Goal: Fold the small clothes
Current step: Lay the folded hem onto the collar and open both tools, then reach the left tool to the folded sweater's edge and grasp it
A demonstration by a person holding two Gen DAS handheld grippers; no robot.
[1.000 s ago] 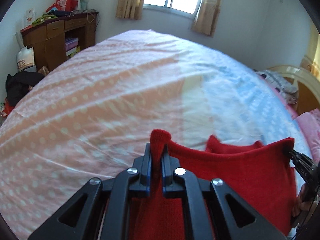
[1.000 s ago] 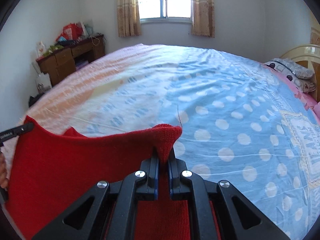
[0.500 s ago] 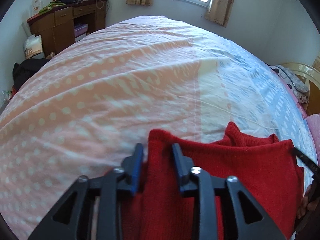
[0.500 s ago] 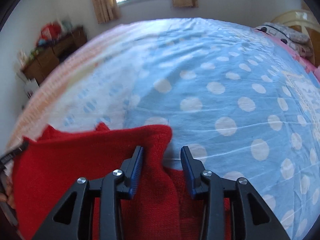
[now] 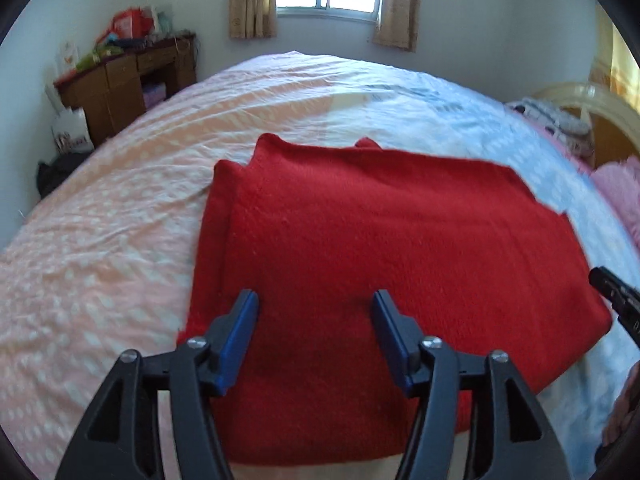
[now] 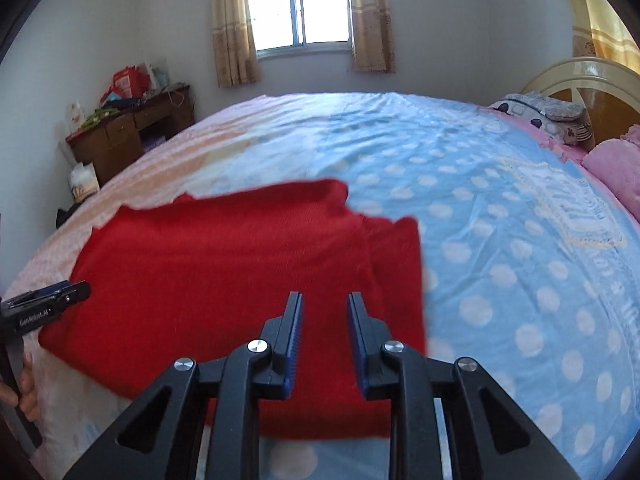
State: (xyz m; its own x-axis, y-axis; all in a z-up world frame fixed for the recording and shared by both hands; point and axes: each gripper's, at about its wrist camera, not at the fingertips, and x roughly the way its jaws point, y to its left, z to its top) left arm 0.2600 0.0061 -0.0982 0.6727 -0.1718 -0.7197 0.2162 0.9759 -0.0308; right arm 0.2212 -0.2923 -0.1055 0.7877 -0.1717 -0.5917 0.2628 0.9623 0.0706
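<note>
The red knit sweater [image 5: 380, 256] lies flat on the bed [image 5: 120, 248], folded, with a second layer peeking out along its edge at 9 o'clock in the left wrist view. In that view it fills the middle of the picture. In the right wrist view it sits from the middle out toward 9 o'clock.

The left gripper [image 5: 316, 304] is above the near edge of the sweater at 6 o'clock. Its jaws are spread wide and are opening. The sweater shows in the gap behind them, but the blue pads [image 5: 240, 332] do not pinch it.

The right gripper [image 6: 323, 304] is also at 6 o'clock, above the sweater's near right part. Its jaws have a small gap and are closing. They do not seem to pinch the cloth, though the picture is a little blurry there.

The bedspread is peach with dots toward 9 o'clock and blue with white dots [image 6: 520, 280] toward 3 o'clock. A wooden desk [image 6: 128, 136] stands at 10 o'clock, and a window [image 6: 300, 4] is at 12 o'clock.
</note>
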